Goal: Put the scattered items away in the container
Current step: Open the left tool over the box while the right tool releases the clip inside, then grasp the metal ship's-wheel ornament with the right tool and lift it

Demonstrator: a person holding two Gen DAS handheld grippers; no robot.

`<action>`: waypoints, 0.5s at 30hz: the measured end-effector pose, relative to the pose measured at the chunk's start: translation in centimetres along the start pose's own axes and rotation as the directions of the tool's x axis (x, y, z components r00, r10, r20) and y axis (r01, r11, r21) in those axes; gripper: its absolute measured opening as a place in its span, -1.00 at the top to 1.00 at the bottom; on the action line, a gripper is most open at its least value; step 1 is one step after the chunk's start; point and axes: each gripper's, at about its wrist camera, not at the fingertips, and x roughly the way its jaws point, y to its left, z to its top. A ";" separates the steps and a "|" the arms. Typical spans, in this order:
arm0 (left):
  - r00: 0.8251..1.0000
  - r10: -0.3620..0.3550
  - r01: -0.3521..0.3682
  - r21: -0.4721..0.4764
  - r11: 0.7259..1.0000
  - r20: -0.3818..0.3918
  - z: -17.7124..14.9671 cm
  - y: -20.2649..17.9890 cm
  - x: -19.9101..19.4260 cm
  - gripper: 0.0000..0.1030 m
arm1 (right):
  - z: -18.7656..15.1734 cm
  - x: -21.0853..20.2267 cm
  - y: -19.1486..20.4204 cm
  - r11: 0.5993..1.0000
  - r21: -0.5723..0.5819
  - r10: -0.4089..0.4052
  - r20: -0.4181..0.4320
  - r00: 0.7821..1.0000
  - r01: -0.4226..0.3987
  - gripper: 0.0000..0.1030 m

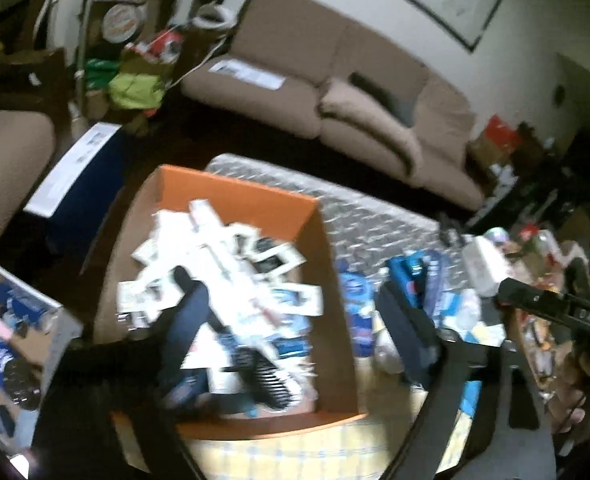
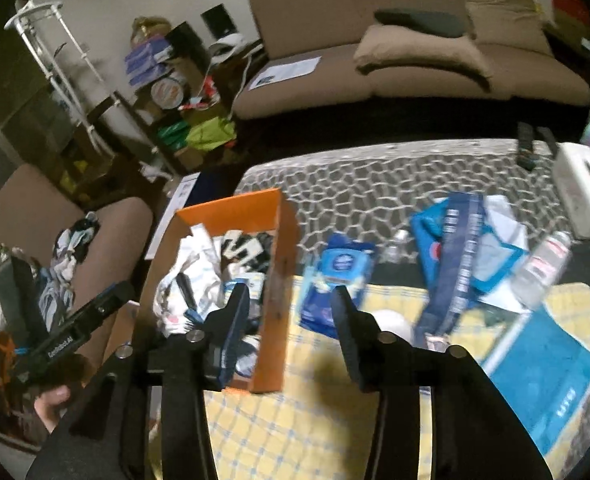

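Orange box sits at the bench's left end, stuffed with white cartons and a black comb. Left claw hangs wide open above it, empty. Right claw open, empty, near a blue wipes pack right of the box.

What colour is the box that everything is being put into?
The box is orange inside, with plain brown cardboard outer sides; the left wrist view shows it best.
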 end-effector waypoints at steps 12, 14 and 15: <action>0.997 -0.009 0.019 0.142 0.990 -0.074 -3.2 -5.7 1.7 -0.84 | -8.0 -2.5 -7.3 0.978 -0.014 -0.207 -0.014 0.978 0.207 -0.52; 0.997 0.007 0.005 0.160 0.987 -0.075 -3.6 -6.3 1.8 -0.84 | -9.3 -0.7 -8.3 0.970 -0.048 -0.242 -0.040 0.970 0.240 -0.54; 0.997 0.011 0.002 0.163 0.987 -0.073 -3.8 -6.5 1.8 -0.84 | -10.0 0.4 -9.0 0.967 -0.059 -0.249 -0.055 0.967 0.246 -0.54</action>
